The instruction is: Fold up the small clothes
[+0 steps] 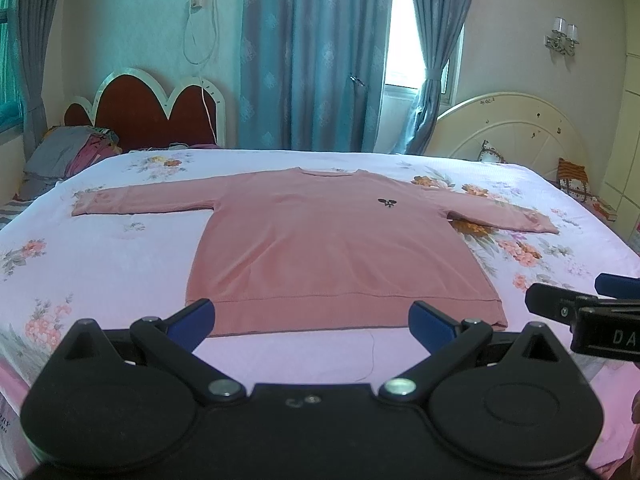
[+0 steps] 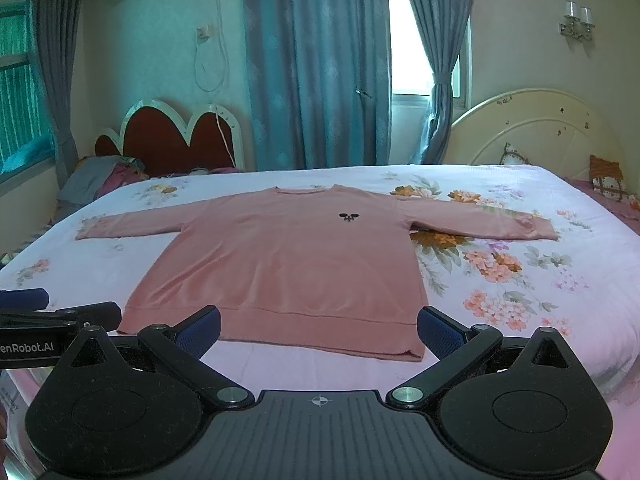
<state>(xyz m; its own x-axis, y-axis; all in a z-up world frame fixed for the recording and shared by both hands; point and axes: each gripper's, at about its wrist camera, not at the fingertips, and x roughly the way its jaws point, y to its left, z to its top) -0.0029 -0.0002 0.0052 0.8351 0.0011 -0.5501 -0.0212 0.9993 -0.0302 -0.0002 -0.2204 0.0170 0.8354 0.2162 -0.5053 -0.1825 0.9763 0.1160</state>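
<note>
A small pink long-sleeved sweater lies flat and face up on the bed, sleeves spread to both sides, hem toward me, a small black emblem on its chest. It also shows in the right wrist view. My left gripper is open and empty, its blue pads just above the hem. My right gripper is open and empty, also at the hem. Each gripper shows at the edge of the other's view.
The bed has a pink floral sheet. A pile of clothes lies at the far left by a red headboard. A white headboard with cushions stands at the right. Blue curtains hang behind.
</note>
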